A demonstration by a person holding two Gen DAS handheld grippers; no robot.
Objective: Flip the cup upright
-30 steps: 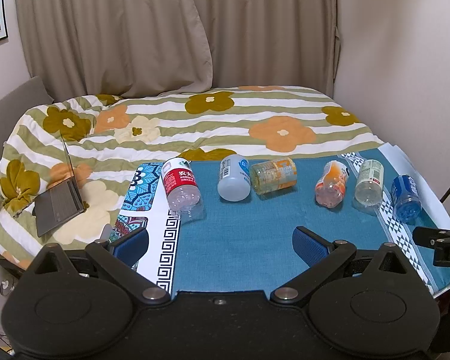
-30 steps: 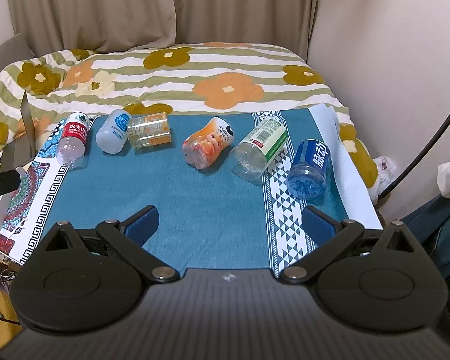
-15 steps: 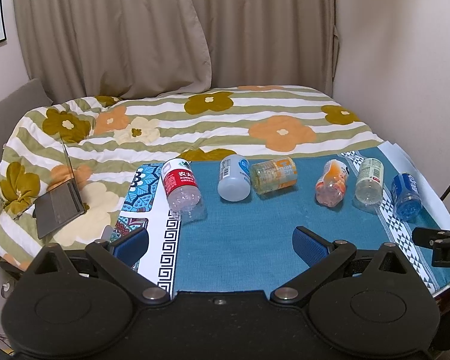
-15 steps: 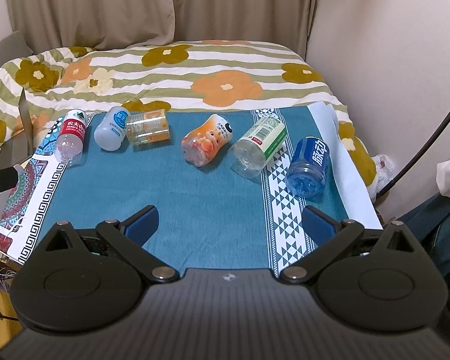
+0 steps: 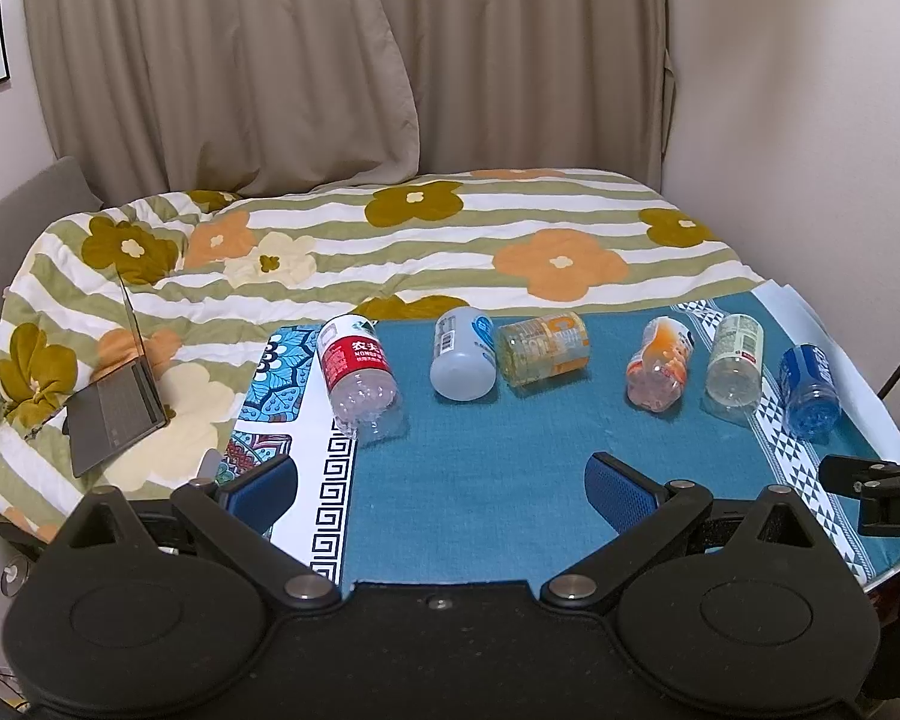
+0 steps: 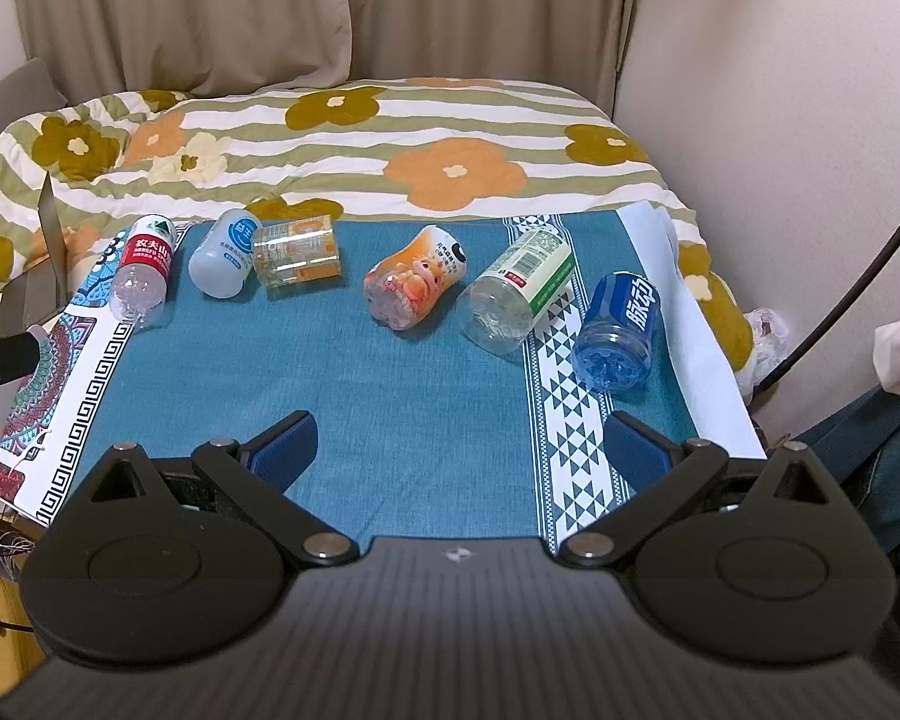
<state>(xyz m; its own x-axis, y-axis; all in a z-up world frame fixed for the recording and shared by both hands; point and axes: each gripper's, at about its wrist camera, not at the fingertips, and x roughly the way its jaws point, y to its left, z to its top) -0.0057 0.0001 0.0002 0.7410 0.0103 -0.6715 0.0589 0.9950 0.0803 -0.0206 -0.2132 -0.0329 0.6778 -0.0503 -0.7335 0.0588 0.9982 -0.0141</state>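
Observation:
Several cut-bottle cups lie on their sides in a row on the blue cloth (image 5: 480, 480): a red-label one (image 5: 357, 372) (image 6: 141, 276), a pale blue one (image 5: 463, 354) (image 6: 225, 261), a yellow-label one (image 5: 543, 348) (image 6: 294, 258), an orange one (image 5: 657, 372) (image 6: 414, 285), a green-label one (image 5: 733, 366) (image 6: 516, 297) and a blue one (image 5: 809, 390) (image 6: 618, 324). My left gripper (image 5: 441, 495) is open and empty, near the front edge. My right gripper (image 6: 459, 447) is open and empty, in front of the right-hand cups.
A flowered quilt (image 5: 390, 240) covers the bed behind the table. An open laptop (image 5: 117, 402) lies on it at the left. A wall (image 5: 810, 150) stands close on the right, curtains (image 5: 330, 60) at the back. The right gripper's finger edge (image 5: 870, 480) shows at the left view's right side.
Both views have drifted slightly, so the cups sit a little lower in the right wrist view. Nothing on the table has moved. Both grippers stay open.

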